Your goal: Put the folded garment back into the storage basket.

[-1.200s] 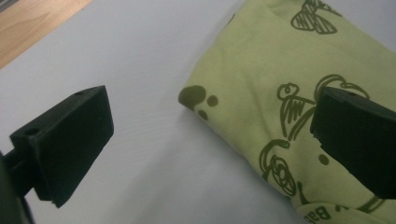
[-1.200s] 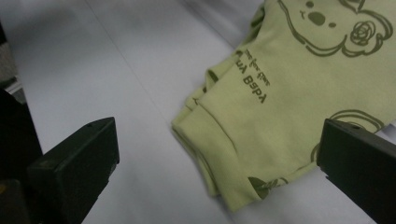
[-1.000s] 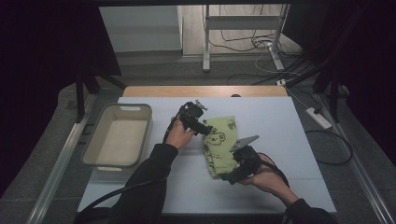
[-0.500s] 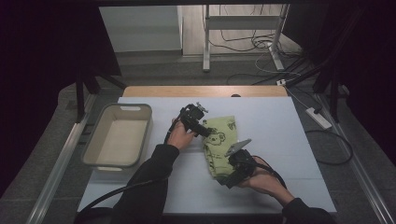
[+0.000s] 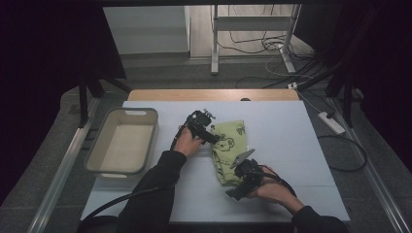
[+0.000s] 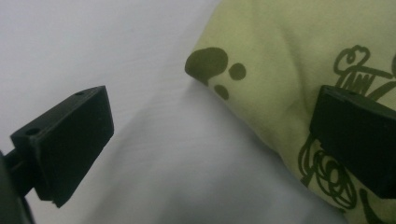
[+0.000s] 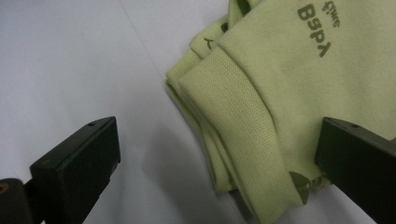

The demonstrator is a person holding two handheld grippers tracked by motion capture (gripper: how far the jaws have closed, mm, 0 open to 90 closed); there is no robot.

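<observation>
Plainly, the risks here come from how loosely the folded green garment (image 5: 228, 148) sits between two spread grippers. Nearest the person, the right gripper (image 5: 238, 187) lies low at the garment's near end with its jaws wide apart; in the right gripper view the stacked layers and a ribbed hem (image 7: 233, 116) sit between them, nothing pinched. If those jaws close from here, I judge they may catch only the top flap, and the lower layers would slide out and undo the fold. A grab too shallow at the corner could also let the cloth slip free on lifting.

A little farther on, the left gripper (image 5: 210, 137) rests at the garment's left edge, its jaws likewise parted; in the left gripper view one jaw stands over bare white table (image 6: 140, 70) and the other over the printed cloth (image 6: 280, 60). Closing at this angle could scrape the tabletop and bunch the fabric rather than grip it cleanly. If one hand pulls before the other holds, the garment would likely twist or drag across the table.

Farther left, well apart from the cloth, stands the beige bin (image 5: 97, 155). Should the garment be meant for it, carrying a floppy bundle that far on a poor grip risks drooping layers snagging on the rim.
</observation>
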